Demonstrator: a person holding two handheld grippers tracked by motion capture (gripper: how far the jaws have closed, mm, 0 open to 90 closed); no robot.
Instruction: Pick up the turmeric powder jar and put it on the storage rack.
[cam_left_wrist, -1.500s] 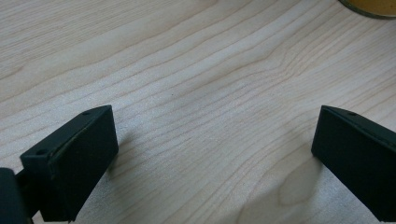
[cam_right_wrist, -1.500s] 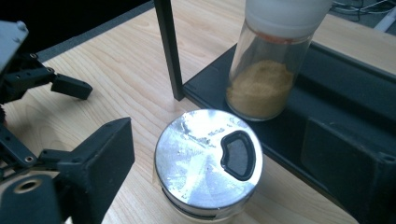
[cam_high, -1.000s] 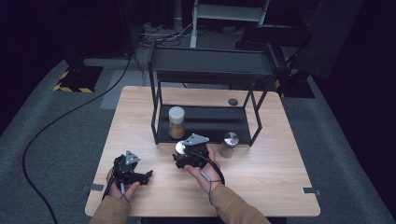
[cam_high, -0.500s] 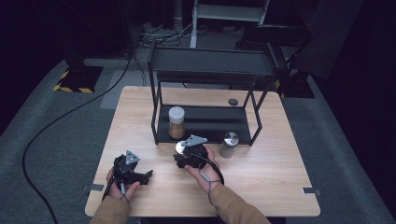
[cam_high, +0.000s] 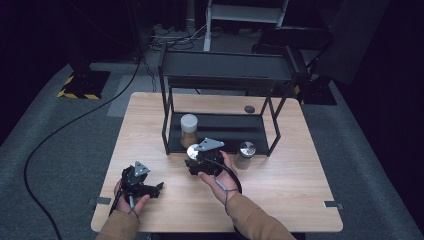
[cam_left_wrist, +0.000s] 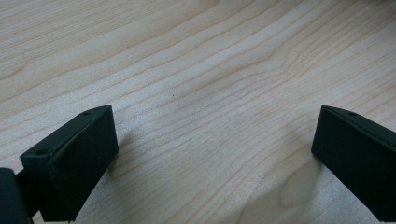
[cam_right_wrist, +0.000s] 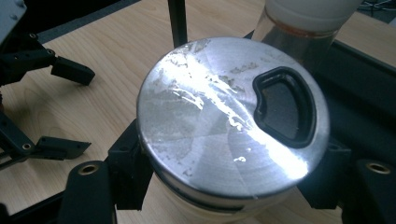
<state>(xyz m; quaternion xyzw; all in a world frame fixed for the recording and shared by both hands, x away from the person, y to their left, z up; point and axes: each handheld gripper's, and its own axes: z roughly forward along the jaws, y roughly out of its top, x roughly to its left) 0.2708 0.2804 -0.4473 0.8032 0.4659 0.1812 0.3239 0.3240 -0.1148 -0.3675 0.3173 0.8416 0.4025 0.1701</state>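
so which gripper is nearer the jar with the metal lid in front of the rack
Right. The right gripper is shut on the metal-lidded jar, jaws on either side. The left gripper rests apart on the table, jaws open.

Three jars in all: one metal-lidded jar (cam_right_wrist: 232, 116) between the right claw's (cam_high: 196, 159) jaws, one more metal-lidded jar (cam_high: 245, 151) to its right, one white-lidded jar (cam_high: 189, 129) on the rack. One black rack (cam_high: 225, 72), one small dark disc (cam_high: 249, 109) far on the tabletop (cam_high: 295, 175), two claws, the left claw (cam_left_wrist: 210, 154) included

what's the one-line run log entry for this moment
right gripper: shut on metal-lidded jar, by rack | left gripper: open, over bare table
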